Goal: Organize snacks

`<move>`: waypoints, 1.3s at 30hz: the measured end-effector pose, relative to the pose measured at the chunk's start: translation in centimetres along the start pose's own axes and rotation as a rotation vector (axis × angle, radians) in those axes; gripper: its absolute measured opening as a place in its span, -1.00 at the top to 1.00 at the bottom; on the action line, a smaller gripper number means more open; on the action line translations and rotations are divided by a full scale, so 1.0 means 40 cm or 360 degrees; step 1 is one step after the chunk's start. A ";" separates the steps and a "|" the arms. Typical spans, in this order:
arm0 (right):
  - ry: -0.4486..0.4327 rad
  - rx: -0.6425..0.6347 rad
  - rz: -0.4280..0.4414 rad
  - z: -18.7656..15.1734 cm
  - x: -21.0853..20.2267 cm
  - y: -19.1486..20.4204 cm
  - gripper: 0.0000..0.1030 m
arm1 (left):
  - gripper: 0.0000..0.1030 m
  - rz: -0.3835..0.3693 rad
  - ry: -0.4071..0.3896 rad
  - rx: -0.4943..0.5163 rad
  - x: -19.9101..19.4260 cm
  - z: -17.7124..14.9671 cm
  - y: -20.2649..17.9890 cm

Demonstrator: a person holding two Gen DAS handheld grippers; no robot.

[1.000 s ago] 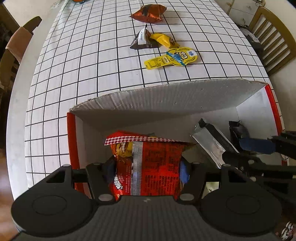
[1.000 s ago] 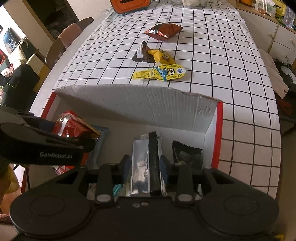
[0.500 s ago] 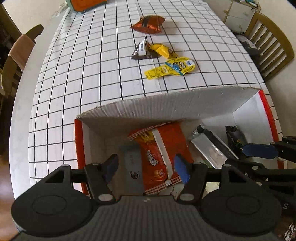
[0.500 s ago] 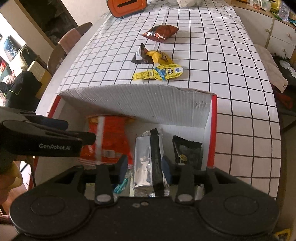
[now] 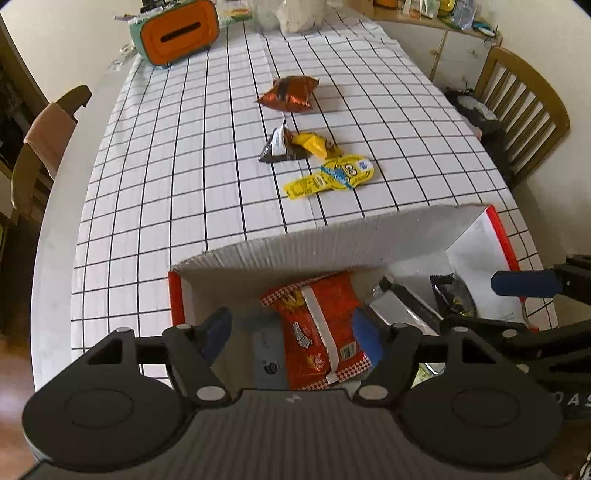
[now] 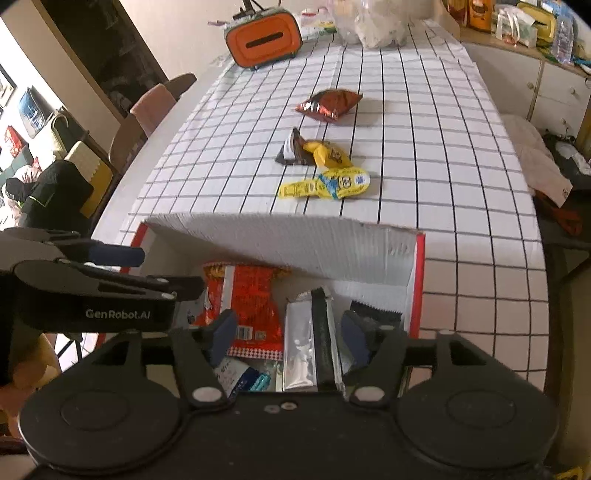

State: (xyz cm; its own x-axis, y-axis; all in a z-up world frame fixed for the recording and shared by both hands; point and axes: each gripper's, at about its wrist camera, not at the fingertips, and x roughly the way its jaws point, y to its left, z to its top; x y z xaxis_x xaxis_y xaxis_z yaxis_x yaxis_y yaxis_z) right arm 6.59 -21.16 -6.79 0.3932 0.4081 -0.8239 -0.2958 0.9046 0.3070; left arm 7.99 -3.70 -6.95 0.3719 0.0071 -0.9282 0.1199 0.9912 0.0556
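A white cardboard box with red edges [image 5: 314, 251] [image 6: 295, 240] stands at the table's near end. In it lie a red snack bag [image 5: 314, 332] [image 6: 255, 299], a silver packet [image 6: 306, 347] [image 5: 399, 310] and a black packet [image 6: 376, 317] [image 5: 452, 291]. My left gripper [image 5: 291, 332] hovers over the red bag, jaws opening, pads clear of it. My right gripper [image 6: 289, 334] hangs above the silver packet, jaws opening, not touching it. On the checked cloth beyond lie an orange-brown bag [image 5: 290, 98], a dark triangular packet [image 5: 275, 147], a yellow packet [image 5: 314, 144] and a yellow cartoon pouch [image 5: 332, 175].
An orange tissue box [image 5: 177, 33] [image 6: 264, 38] stands at the far end of the table. Chairs flank it: a wooden one [image 5: 524, 110] on the right, padded ones [image 6: 147, 110] on the left. A sideboard [image 6: 554, 88] lines the right wall.
The left gripper let go of the red bag, which fell flat into the box. The right gripper opened off the silver packet. Both grippers rose.
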 end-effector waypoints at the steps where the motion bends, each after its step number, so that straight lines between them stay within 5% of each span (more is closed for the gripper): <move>1: -0.0010 0.0000 0.0001 0.004 -0.006 0.000 -0.34 | -0.41 0.0002 -0.0014 -0.0001 -0.005 0.002 0.002; 13: -0.0152 -0.0053 -0.0040 0.085 -0.063 0.006 -0.81 | -0.53 -0.0025 -0.0187 -0.0061 -0.057 0.061 0.041; 22: -0.0216 -0.0152 -0.0074 0.204 -0.058 -0.020 -0.85 | -0.60 0.0015 -0.0321 -0.0066 -0.076 0.172 0.082; 39: -0.0002 -0.0627 -0.0012 0.372 0.141 -0.067 -0.83 | -0.60 0.0049 -0.0096 0.0008 0.122 0.387 0.101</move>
State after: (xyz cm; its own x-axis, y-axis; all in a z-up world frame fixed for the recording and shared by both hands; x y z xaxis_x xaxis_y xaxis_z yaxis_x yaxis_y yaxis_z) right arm 22.56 -19.45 -5.15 0.3976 0.4020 -0.8248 -0.6045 0.7910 0.0942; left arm 24.54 -1.69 -5.57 0.4301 0.0293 -0.9023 0.1123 0.9900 0.0856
